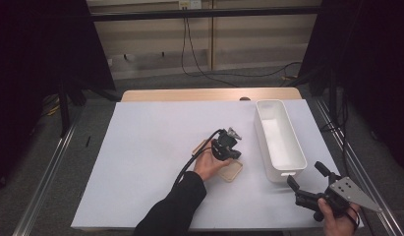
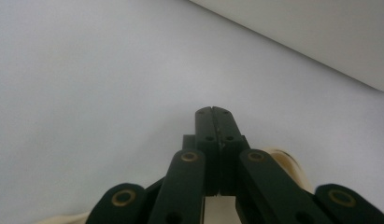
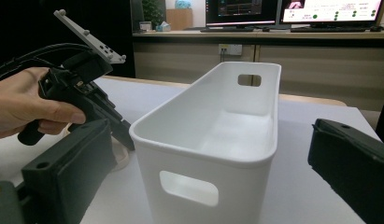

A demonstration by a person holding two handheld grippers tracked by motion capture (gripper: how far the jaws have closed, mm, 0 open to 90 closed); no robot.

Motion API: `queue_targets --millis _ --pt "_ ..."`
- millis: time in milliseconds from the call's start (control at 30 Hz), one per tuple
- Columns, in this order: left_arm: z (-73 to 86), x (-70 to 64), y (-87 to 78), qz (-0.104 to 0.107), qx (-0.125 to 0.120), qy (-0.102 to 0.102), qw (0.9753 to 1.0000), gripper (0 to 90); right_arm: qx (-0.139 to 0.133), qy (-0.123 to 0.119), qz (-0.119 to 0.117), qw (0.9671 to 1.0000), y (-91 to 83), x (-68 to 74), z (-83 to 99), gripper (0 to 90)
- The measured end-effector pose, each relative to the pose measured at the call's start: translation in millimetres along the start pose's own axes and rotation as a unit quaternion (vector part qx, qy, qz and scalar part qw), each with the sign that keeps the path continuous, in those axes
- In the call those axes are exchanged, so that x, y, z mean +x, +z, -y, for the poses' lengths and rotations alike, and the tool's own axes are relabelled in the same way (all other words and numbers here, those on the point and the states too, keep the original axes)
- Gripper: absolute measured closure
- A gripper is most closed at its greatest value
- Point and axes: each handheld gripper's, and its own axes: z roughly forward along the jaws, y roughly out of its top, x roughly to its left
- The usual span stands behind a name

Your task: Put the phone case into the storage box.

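Note:
My left gripper (image 1: pixel 233 156) is held at the middle of the white mat, tipped down over a flat cream-coloured piece (image 1: pixel 231 172). In the left gripper view its jaws (image 2: pixel 213 113) are pressed together, and the cream piece (image 2: pixel 284 161) shows beneath them; nothing is visible between the tips. From the right gripper view, the left gripper (image 3: pixel 122 137) points down at that cream piece (image 3: pixel 120 158). My right gripper (image 1: pixel 305 173) is at the near right corner with jaws spread wide. Its jaws (image 3: pixel 210 135) frame the near end of a white bin (image 3: pixel 227 116).
The long white bin (image 1: pixel 280 140) with handle cut-outs stands on the right of the mat (image 1: pixel 150 147) and looks empty. A second tan flat piece (image 1: pixel 199 146) lies partly behind the left hand. A bare wooden table edge (image 1: pixel 209 94) runs along the far side.

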Motion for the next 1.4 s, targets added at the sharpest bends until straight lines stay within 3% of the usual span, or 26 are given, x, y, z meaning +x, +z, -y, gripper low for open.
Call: queue_targets --millis 300,800,1400 --pt "6.4 -1.3 -5.7 0.011 0.003 -0.009 0.9999 90.0 0.001 -0.001 0.000 1.0000 0.2 0.1 -0.1 0.0" --pt "15.0 -6.2 -14.6 0.008 0.009 0.021 0.9997 90.0 0.001 -0.001 0.000 1.0000 0.2 0.1 0.0 0.0" --pt "22.2 -6.0 -20.0 0.016 0.005 0.027 0.9995 90.0 0.001 0.000 0.002 1.0000 0.1 0.2 0.1 0.0"
